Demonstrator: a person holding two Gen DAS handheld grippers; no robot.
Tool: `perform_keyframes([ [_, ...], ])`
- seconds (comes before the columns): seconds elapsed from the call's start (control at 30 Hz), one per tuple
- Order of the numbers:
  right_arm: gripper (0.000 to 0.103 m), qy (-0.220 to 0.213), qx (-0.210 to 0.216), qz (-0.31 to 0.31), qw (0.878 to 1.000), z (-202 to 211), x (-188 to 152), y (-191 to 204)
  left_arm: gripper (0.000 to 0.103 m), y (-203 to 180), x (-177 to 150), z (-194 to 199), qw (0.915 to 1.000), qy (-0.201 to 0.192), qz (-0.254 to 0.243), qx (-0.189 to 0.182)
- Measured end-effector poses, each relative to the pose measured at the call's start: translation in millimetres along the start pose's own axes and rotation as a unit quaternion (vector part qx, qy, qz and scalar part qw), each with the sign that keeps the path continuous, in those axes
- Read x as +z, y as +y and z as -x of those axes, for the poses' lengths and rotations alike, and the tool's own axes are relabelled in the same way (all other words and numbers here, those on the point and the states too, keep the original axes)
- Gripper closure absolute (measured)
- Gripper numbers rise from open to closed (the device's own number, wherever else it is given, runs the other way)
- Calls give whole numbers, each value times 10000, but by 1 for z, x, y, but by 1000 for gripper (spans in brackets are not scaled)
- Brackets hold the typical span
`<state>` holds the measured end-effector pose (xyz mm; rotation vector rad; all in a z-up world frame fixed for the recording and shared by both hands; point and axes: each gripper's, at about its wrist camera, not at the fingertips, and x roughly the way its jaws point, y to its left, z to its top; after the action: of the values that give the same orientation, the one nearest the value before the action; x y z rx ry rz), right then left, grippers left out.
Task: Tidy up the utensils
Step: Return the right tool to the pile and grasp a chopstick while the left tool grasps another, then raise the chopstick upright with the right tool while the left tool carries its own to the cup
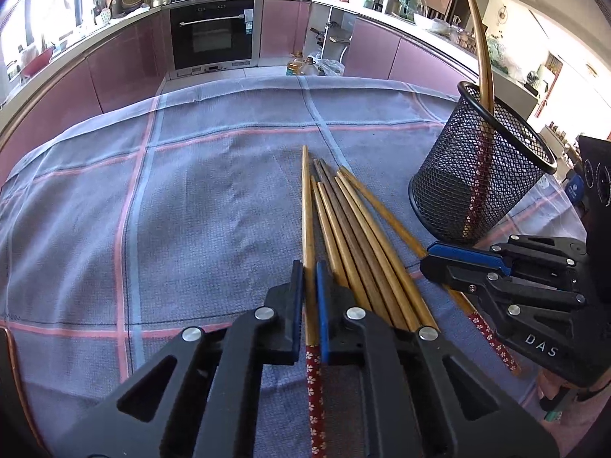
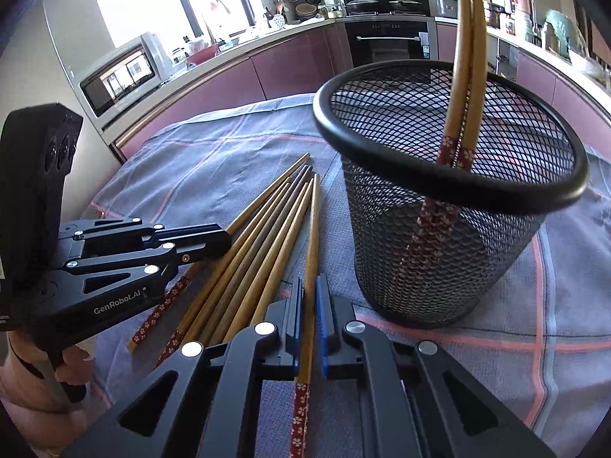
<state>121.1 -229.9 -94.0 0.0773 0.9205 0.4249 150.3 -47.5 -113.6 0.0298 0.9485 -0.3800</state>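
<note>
The left gripper (image 1: 310, 282) has its fingers pinching a single chopstick (image 1: 307, 236), the leftmost one of the loose bundle, with the blue pads pressed on its wooden shaft just above the red flowered handle end. The right gripper (image 2: 309, 305) has its fingers pinching another chopstick (image 2: 314, 236), the rightmost of the bundle, again on the wood just ahead of its red patterned end.

Between the two pinched sticks lies the pile of chopsticks (image 1: 362, 252), wooden, fanned out with tips pointing far and handle ends near, resting on a grey-blue checked cloth (image 1: 152, 210) with pink and pale blue lines that covers the counter. Both pinched sticks lie low along the cloth beside the pile.

To the right of the pile, just beside it, stands a black mesh cup (image 2: 446, 198), upright on the cloth. Two chopsticks (image 2: 464, 76) already stand in it, red flowered ends down at the bottom, wooden tips leaning out over the far rim.

A hand (image 2: 42, 374) grips the handle of the left gripper at the near left of the right wrist view. Beyond the cloth are pink cabinets and a black oven (image 1: 212, 34)
</note>
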Motion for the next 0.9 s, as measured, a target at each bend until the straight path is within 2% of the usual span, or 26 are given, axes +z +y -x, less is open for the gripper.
perform_keyframes([
  [0.17, 97, -133, 146, 30, 9998, 14, -3, -1, 95, 1, -4, 13, 9999, -92, 49, -105],
  [0.43, 97, -651, 591, 297, 9957, 58, -3, 4, 96, -2, -1, 58, 9972, -463, 19, -589],
  [0.9, 97, -1612, 872, 136, 9830, 125, 15, -17, 96, -30, 23, 140, 9809, -1311, -223, -1417],
])
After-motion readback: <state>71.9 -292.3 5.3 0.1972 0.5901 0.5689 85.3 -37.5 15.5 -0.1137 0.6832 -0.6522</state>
